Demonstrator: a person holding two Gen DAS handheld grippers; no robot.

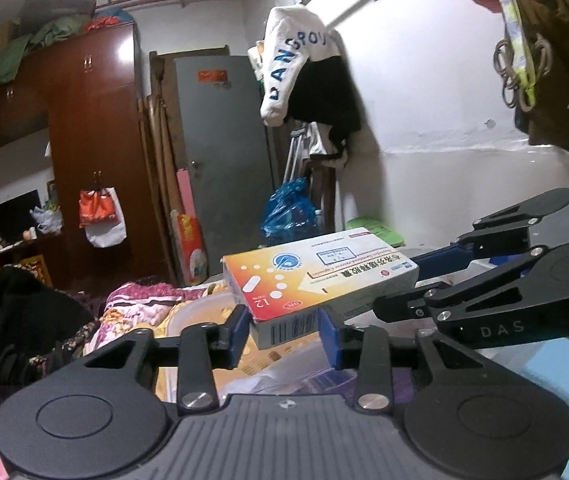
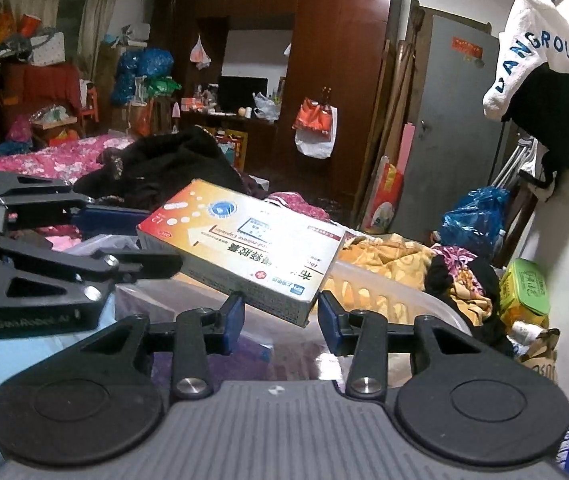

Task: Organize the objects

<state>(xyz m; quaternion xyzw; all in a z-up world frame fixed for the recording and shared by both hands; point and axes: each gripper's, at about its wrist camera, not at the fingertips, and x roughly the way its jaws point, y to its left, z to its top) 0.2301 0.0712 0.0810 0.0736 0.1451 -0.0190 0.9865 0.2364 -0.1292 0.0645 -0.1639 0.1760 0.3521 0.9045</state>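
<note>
Just one medicine box (image 1: 316, 276), w/ left claw (image 1: 284, 332) and right claw (image 2: 280, 316) each gripping an end.

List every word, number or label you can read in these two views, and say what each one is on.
"12": red end of the medicine box.
"OTC": red oval on the same box.
"DAS": black arm of the right gripper.
"DANG…" / "…ANGROU": blue letters on the white garment hanging on the wall.
"GenRobot.AI": faint on the left gripper.
Chinese print, small English line and barcode on the box: too small or blurred to read.
</note>
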